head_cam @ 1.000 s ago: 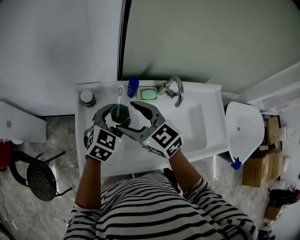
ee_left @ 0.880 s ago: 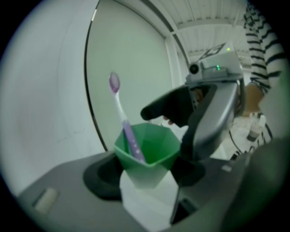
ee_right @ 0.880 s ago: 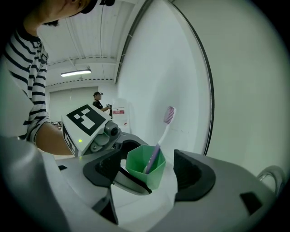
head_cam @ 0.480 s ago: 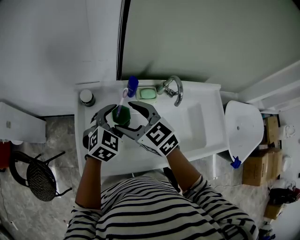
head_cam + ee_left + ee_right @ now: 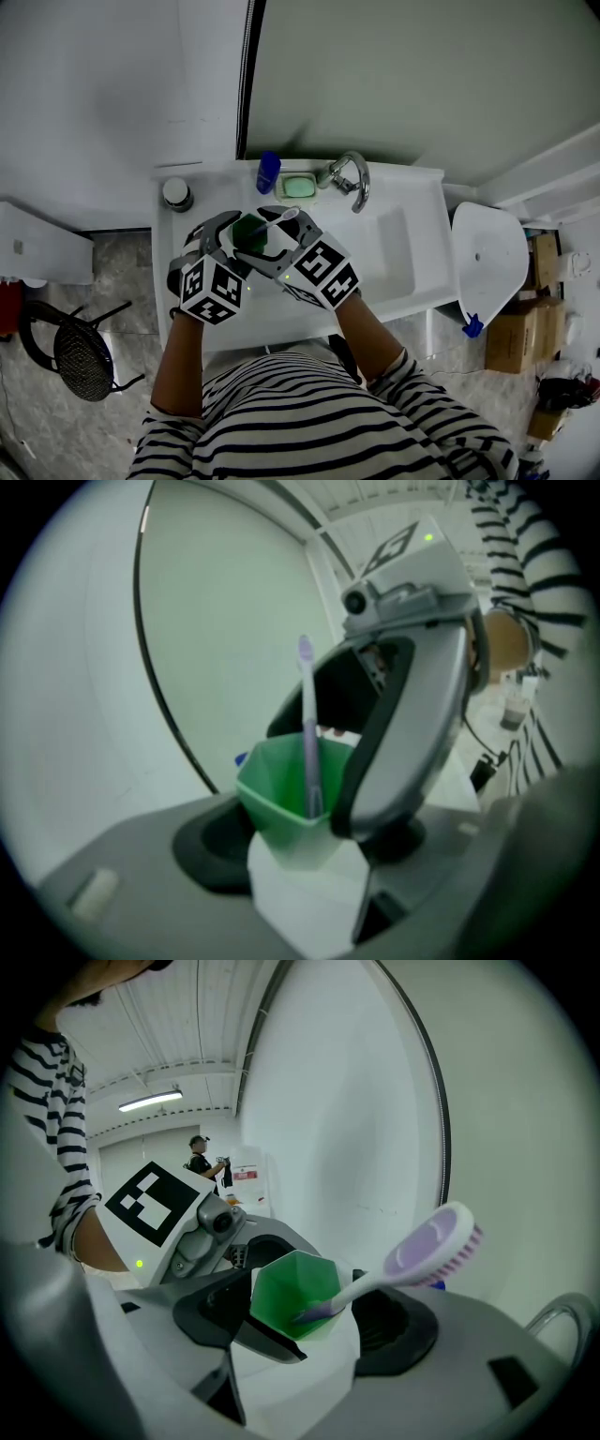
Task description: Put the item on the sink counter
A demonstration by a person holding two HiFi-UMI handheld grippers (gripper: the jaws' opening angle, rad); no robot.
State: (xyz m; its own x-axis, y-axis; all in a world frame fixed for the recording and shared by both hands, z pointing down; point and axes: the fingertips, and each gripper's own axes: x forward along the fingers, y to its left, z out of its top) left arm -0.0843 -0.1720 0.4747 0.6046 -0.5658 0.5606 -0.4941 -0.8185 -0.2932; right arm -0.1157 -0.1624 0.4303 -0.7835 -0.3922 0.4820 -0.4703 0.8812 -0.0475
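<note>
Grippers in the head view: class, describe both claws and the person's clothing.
Both the left gripper and right gripper have curved grey claws with dark inner edges, each carrying a white cube printed with black square markers. The person wears a black-and-white striped top.

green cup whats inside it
A purple toothbrush stands handle-down in the green cup, its head out above the rim. Nothing else shows, though the cup's near wall covers part of its bottom.

I have my left gripper (image 5: 232, 242) and right gripper (image 5: 267, 234) brought together tip to tip, both angled downward, with bare forearms converging behind them. Each pair of jaws stands wide, pressed on the same cup (image 5: 251, 230), the jaws interleaved.
</note>
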